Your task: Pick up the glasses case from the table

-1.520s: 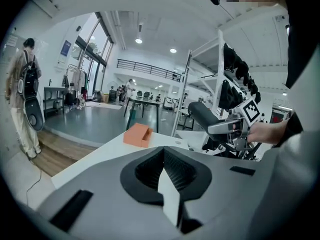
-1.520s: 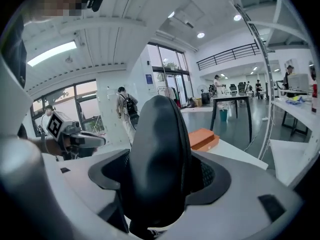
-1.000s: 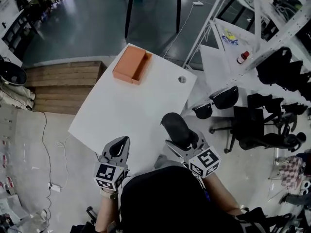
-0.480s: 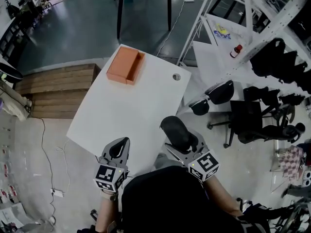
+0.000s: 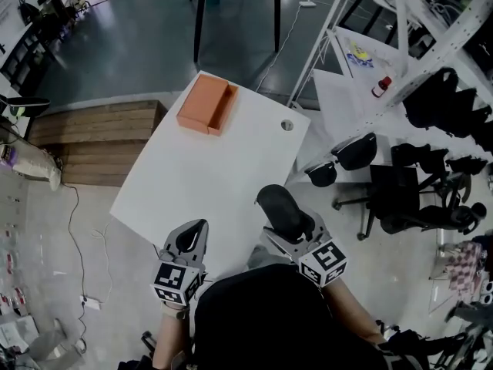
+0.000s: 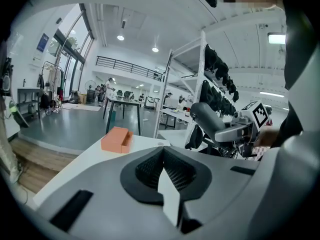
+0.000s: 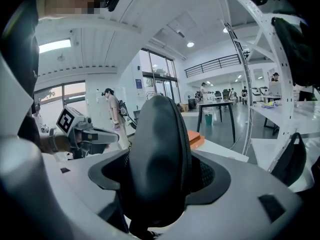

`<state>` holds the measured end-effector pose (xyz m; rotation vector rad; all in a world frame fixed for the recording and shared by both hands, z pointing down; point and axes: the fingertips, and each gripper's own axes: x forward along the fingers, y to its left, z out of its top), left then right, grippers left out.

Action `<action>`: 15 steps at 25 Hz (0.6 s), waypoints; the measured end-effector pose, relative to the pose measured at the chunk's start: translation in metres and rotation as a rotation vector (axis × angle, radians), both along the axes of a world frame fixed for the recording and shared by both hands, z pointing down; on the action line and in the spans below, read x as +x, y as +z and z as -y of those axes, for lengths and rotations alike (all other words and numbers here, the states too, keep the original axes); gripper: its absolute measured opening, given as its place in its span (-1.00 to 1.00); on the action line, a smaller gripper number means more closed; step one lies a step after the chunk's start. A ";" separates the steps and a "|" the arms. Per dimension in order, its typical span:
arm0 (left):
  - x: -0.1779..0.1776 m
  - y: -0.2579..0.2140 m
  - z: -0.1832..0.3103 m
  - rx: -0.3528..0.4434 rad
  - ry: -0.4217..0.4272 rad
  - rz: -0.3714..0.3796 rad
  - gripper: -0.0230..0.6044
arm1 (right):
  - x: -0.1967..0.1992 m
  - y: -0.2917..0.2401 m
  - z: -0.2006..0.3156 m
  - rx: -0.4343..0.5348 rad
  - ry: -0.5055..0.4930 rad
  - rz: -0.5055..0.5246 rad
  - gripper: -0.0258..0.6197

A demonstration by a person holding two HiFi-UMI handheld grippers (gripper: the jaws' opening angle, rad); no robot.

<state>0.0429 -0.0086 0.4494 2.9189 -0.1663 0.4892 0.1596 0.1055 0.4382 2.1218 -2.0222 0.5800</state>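
Observation:
The glasses case (image 5: pixel 277 207) is a black oval zip case held above the near right corner of the white table (image 5: pixel 200 176). My right gripper (image 5: pixel 288 224) is shut on it, and the case (image 7: pixel 160 164) fills the space between its jaws, standing on edge. The left gripper view shows the case (image 6: pixel 210 120) held off to the right. My left gripper (image 5: pixel 189 241) hovers over the table's near edge, to the left of the case. Its jaws are shut with nothing between them.
An orange open box (image 5: pixel 208 105) lies at the table's far corner, with a round cable hole (image 5: pixel 287 126) near the right edge. Black office chairs (image 5: pixel 400 199) and a white shelf rack (image 5: pixel 400 45) stand to the right. Wooden steps (image 5: pixel 92 141) lie to the left.
The head view sways a little. Both grippers and the held case stay where they were.

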 end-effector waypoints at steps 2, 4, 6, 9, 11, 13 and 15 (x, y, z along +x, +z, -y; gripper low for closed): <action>-0.002 0.000 0.002 0.001 -0.008 0.002 -0.87 | 0.002 0.002 0.002 -0.006 0.005 0.000 0.21; -0.002 -0.001 0.003 0.004 -0.010 0.003 -0.87 | 0.005 0.004 0.004 -0.015 0.013 0.004 0.21; -0.002 -0.001 0.003 0.005 -0.011 0.004 -0.87 | 0.007 0.005 0.005 -0.019 0.019 0.008 0.21; -0.003 0.000 0.004 0.004 -0.014 0.007 -0.87 | 0.007 0.007 0.006 -0.023 0.020 0.007 0.21; -0.004 0.001 0.003 0.003 -0.015 0.008 -0.87 | 0.006 0.008 0.006 -0.028 0.017 0.006 0.21; -0.004 0.001 0.003 0.002 -0.015 0.008 -0.87 | 0.006 0.009 0.007 -0.032 0.017 0.011 0.21; -0.004 0.001 0.004 0.001 -0.016 0.007 -0.87 | 0.007 0.011 0.007 -0.036 0.020 0.019 0.21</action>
